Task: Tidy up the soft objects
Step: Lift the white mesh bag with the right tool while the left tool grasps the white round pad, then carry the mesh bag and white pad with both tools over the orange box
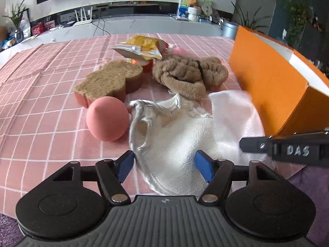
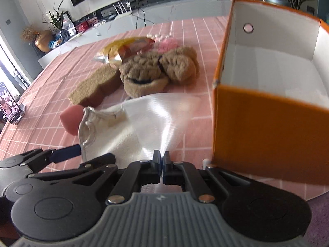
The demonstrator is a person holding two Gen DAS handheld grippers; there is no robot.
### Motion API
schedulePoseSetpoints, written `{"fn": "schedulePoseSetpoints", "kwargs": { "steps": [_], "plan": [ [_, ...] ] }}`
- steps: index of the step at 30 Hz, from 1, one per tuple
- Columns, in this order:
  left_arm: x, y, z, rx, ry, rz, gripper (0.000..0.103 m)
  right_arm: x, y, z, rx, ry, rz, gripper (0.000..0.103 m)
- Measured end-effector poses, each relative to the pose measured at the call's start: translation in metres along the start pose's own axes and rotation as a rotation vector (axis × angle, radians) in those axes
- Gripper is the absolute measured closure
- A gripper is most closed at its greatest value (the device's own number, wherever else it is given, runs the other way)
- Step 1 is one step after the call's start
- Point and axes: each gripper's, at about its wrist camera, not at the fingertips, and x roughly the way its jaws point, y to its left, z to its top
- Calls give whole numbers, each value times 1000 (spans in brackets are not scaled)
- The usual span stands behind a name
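A white cloth [image 1: 181, 144] lies on the pink checked tablecloth, also in the right wrist view [image 2: 144, 123]. My left gripper [image 1: 164, 164] is open, its blue pads either side of the cloth's near end. My right gripper [image 2: 162, 162] is shut on the white cloth's corner and pulls it taut. It shows from the side at the right of the left wrist view [image 1: 287, 148]. A pink foam egg [image 1: 108, 118], a brown sponge [image 1: 109, 82] and a brown fuzzy hat [image 1: 185, 76] lie behind. An orange box [image 2: 267, 113], open at the top, stands at the right.
A yellow snack bag [image 1: 141, 47] and a pink fluffy item [image 2: 166, 45] lie behind the hat. A phone on a stand [image 2: 10, 107] is at the table's far left. The table's near edge [image 2: 308, 197] runs just below the box.
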Motion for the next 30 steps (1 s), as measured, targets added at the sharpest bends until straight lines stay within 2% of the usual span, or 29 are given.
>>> {"fn": "schedulePoseSetpoints", "kwargs": {
  "steps": [3, 11, 17, 21, 23, 30],
  "plan": [
    [3, -6, -1, 16, -1, -7, 34, 5, -3, -3, 19, 5, 12, 103],
    [-2, -31, -3, 162, -52, -11, 80, 6, 1, -3, -13, -7, 9, 103],
    [-19, -33, 0, 169, -118, -17, 87, -2, 5, -5, -40, -20, 9, 103],
    [-32, -28, 3, 161, -147, -4, 89, -17, 14, -4, -83, -74, -1, 103],
    [-41, -24, 7, 142, -171, -1, 94, -25, 19, -3, -109, -100, -15, 103],
    [-66, -15, 22, 95, -256, -14, 94, -44, 24, 0, -130, -152, -26, 103]
  ]
}}
